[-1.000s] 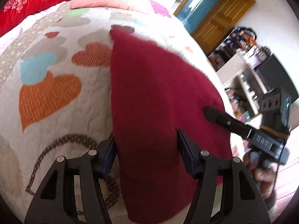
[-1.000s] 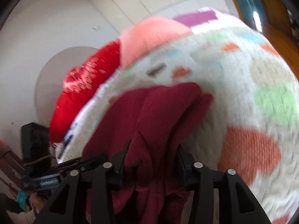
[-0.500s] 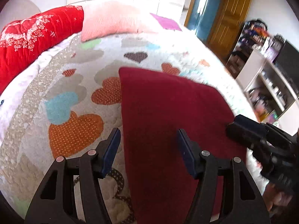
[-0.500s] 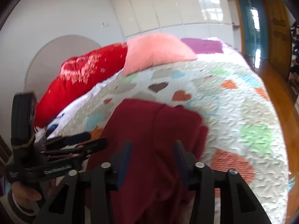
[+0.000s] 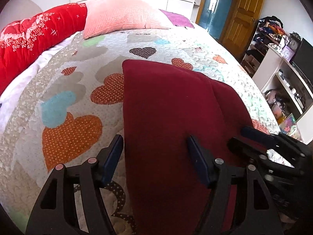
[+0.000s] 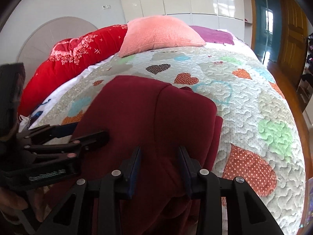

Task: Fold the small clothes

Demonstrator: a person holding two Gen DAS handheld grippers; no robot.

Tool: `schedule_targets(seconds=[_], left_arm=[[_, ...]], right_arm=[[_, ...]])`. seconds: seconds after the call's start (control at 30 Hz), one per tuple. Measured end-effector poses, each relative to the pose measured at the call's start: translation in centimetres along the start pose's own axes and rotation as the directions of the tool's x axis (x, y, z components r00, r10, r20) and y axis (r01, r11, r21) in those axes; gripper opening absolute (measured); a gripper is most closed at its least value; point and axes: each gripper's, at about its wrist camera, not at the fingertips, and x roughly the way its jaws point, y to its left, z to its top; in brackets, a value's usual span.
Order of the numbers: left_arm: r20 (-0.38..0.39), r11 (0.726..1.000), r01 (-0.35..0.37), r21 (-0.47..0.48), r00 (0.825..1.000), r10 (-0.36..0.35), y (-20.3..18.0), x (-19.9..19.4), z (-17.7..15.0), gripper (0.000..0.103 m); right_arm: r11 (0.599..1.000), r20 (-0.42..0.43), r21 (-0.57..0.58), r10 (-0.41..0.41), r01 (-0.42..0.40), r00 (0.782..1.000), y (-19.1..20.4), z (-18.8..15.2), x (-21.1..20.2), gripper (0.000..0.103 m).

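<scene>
Left wrist view: a dark red garment (image 5: 168, 113) is laid flat on the heart-patterned quilt (image 5: 64, 101) of the bed, folded lengthwise into a long band that runs from the near edge toward the far pillows. A second layer of the same cloth is seen along its right side, with a fold line between the two. The left gripper (image 5: 155, 156) is held over the near part of the garment; its jaws stand apart and have just been opening, with cloth lying below the gap but not pressed by either pad. The left jaw is over the quilt just beside the garment's left edge, the right jaw over the cloth.

The right gripper (image 5: 246, 139) is seen at the right in this view, low over the garment's right edge. In the right wrist view the right gripper (image 6: 159, 156) has its jaws narrowed and just closing, with red cloth between them; the pads do not appear to press on it, though the cloth bulges near them and contact cannot be ruled out. The left gripper (image 6: 84, 131) is seen at the left of that view, with a hand (image 6: 13, 205) partly visible at the near left corner.

At the far end of the bed a pink pillow (image 5: 121, 15) lies beside a red bolster (image 5: 35, 33).
</scene>
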Motion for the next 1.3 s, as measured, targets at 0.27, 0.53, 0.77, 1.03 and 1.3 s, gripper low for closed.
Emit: schedule_targets(seconds=[0.27,0.53,0.77,1.03,1.3], left_arm=[[0.014,1.0,-0.017,-0.009,1.0,0.017,0.0,-0.8,-0.5,0.068],[0.056,0.995,-0.098,0.022,0.994,0.097,-0.2,-3.2,-1.0,0.068],[0.113,0.992,-0.125,-0.002,0.986,0.124,0.6,-5.7,-1.5,0.068],[0.176,0.99,-0.143,-0.01,0.974,0.143,0.8,-8.4,-2.2,0.068],[0.223,0.989,-0.149,-0.017,0.963,0.149,1.0,-9.9,-2.4,0.068]], right_arm=[[1.0,0.005,0.007,-0.023,0.023,1.0,0.7,-1.9,-3.1,0.037],[0.999,0.046,0.031,-0.023,0.022,0.999,1.0,-2.0,-4.4,0.037],[0.997,0.131,0.022,-0.076,0.073,0.988,2.6,-1.7,-7.3,0.05],[0.998,0.149,0.025,-0.063,0.06,0.987,3.6,-1.8,-8.5,0.054],[0.998,0.165,0.026,-0.06,0.056,0.984,4.3,-1.9,-9.3,0.061]])
